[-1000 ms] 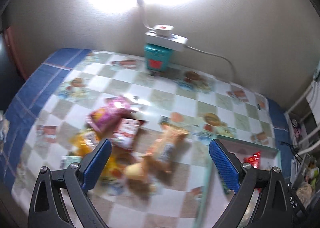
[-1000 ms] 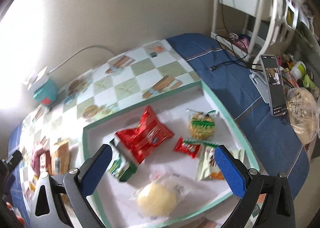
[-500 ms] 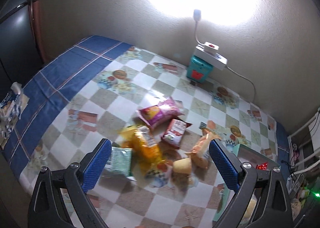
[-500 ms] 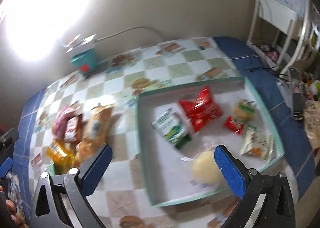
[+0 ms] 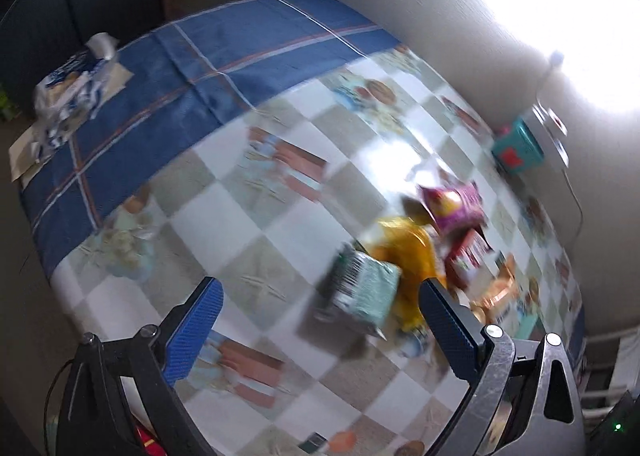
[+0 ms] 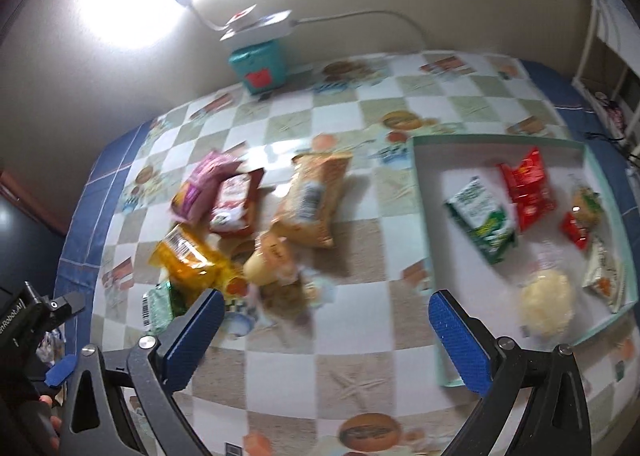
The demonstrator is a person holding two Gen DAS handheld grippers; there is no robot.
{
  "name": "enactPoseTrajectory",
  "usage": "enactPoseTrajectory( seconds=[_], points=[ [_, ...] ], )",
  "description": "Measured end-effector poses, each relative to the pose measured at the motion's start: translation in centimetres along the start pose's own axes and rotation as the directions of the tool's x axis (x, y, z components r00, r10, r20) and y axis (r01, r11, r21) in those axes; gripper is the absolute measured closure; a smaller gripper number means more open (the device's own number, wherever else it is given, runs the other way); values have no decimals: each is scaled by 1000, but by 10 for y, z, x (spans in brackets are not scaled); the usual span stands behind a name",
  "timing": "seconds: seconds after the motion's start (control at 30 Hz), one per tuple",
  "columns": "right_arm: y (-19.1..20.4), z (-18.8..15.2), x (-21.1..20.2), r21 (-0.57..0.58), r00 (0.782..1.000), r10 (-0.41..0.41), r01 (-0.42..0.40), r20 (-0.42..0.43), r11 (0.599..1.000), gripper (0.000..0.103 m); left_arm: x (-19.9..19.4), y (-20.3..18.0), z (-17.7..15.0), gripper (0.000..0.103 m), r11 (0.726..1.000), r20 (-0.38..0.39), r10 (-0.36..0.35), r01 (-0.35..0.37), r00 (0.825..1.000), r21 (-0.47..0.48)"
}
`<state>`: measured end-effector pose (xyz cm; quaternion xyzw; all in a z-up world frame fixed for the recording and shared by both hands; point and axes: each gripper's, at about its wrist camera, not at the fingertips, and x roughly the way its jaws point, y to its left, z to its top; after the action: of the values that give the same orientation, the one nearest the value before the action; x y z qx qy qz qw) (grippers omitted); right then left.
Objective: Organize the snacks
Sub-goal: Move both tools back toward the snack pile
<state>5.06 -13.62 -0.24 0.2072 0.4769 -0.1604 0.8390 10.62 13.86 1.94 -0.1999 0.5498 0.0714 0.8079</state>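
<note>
A pile of snack packets lies on the checkered tablecloth: a pink bag (image 6: 204, 186), a red packet (image 6: 234, 202), a tan packet (image 6: 314, 198), a yellow bag (image 6: 188, 258), a round bun (image 6: 268, 260) and a pale green packet (image 6: 158, 306). A teal-rimmed tray (image 6: 424, 224) on the right holds several snacks, among them a green packet (image 6: 482, 226) and a red bag (image 6: 528, 188). My right gripper (image 6: 322, 330) is open and empty above the table, in front of the pile. My left gripper (image 5: 320, 322) is open and empty; the green packet (image 5: 364, 290) and yellow bag (image 5: 408, 260) lie beyond it.
A teal box (image 6: 260, 66) with a white power strip (image 6: 256, 26) on top stands at the wall. A crumpled blue-white wrapper (image 5: 68, 88) lies at the table's far left corner. A white shelf rack (image 6: 612, 40) stands to the right.
Both views have swung left. The right gripper moved from over the tray to in front of the snack pile. The left gripper turned left; the pile now sits to its right.
</note>
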Motion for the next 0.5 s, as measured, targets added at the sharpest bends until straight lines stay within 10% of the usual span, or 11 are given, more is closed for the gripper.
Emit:
enactPoseTrajectory(
  seconds=[0.5],
  points=[
    [16, -5, 58, -61, 994, 38, -45, -102, 997, 0, 54, -24, -8, 5, 991, -165, 30, -8, 986, 131]
  ],
)
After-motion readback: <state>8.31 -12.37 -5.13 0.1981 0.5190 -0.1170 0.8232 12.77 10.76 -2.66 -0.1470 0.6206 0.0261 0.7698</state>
